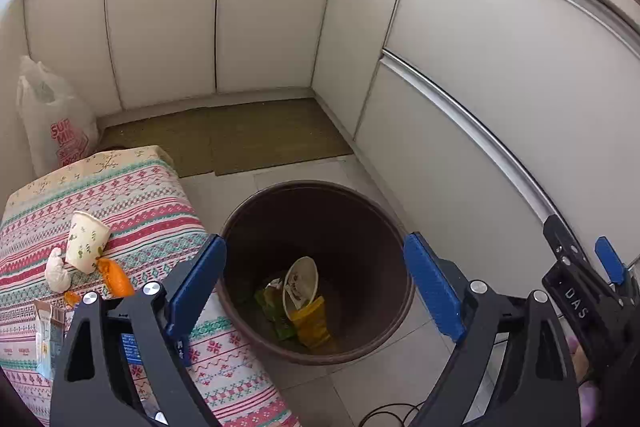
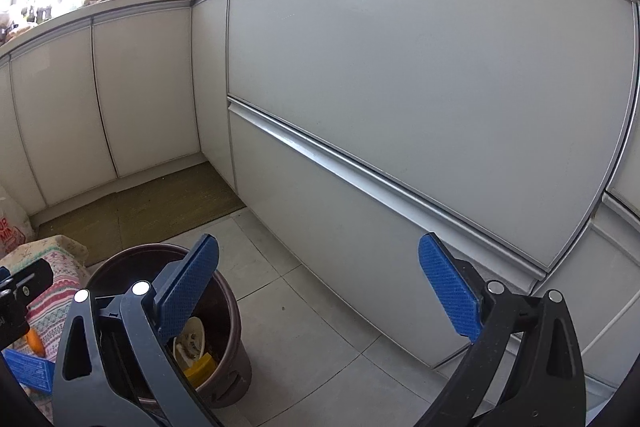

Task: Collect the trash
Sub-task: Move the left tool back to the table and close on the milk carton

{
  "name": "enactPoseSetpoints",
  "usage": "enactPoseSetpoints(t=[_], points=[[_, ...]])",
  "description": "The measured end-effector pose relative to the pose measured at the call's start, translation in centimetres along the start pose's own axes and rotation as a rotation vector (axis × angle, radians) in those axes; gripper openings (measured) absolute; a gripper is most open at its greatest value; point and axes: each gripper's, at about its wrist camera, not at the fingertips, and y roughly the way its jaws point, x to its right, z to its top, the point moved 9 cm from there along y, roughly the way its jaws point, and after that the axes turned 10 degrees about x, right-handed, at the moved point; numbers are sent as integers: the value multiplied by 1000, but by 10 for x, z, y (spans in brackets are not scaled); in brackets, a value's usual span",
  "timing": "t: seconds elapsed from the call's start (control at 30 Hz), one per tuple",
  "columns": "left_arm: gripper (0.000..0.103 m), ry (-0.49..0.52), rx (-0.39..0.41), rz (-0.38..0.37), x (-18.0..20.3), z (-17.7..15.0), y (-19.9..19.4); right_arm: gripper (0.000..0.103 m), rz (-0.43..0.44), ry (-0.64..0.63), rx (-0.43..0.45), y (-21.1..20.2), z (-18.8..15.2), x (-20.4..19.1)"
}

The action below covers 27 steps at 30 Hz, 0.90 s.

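**Listener:** Where is the bin, and where are your grippers around it?

**Operator:** I take the brown bin (image 1: 316, 267) as my landmark. It stands on the tiled floor, close to the white cabinet fronts (image 1: 480, 87). My left gripper (image 1: 316, 287) hangs above its mouth, pointing down into it. The jaws stand wide apart with nothing between them; the bin's opening shows through the gap.

**Listener:** And the trash?

**Operator:** At the bottom of the bin lies a crushed paper cup (image 1: 301, 281), on top of a yellow wrapper (image 1: 310, 323) and a green wrapper (image 1: 272, 311). All of it sits well below the blue pads, touching neither.

**Listener:** Is anything outside the bin?

**Operator:** Yes. Just left of the bin is a surface under a patterned cloth (image 1: 132, 203). On it lie a second paper cup (image 1: 86, 241) tipped on its side, an orange scrap (image 1: 118, 279) touching it, and a white crumpled wad (image 1: 58, 271) beside them. A carton (image 1: 48, 331) lies nearer me, at the cloth's edge.

**Listener:** And your right gripper?

**Operator:** My right gripper (image 2: 320, 291) is to the right of the bin, aimed at the floor and cabinets. Its jaws are also apart and empty.
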Motion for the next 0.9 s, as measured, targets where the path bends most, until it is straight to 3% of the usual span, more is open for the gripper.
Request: enactPoseSetpoints(t=[0.3, 0.47, 0.6, 0.9], points=[[89, -55, -71, 174, -107, -23, -18, 96, 226, -1, -125, -37, -26, -77], [89, -138, -107, 271, -189, -37, -39, 96, 326, -140, -147, -62, -51, -139], [89, -144, -154, 349, -247, -54, -53, 96, 421, -267, -156, -84, -73, -189], [89, -201, -314, 409, -332, -120, -58, 96, 539, -424, -155, -120, -99, -265]])
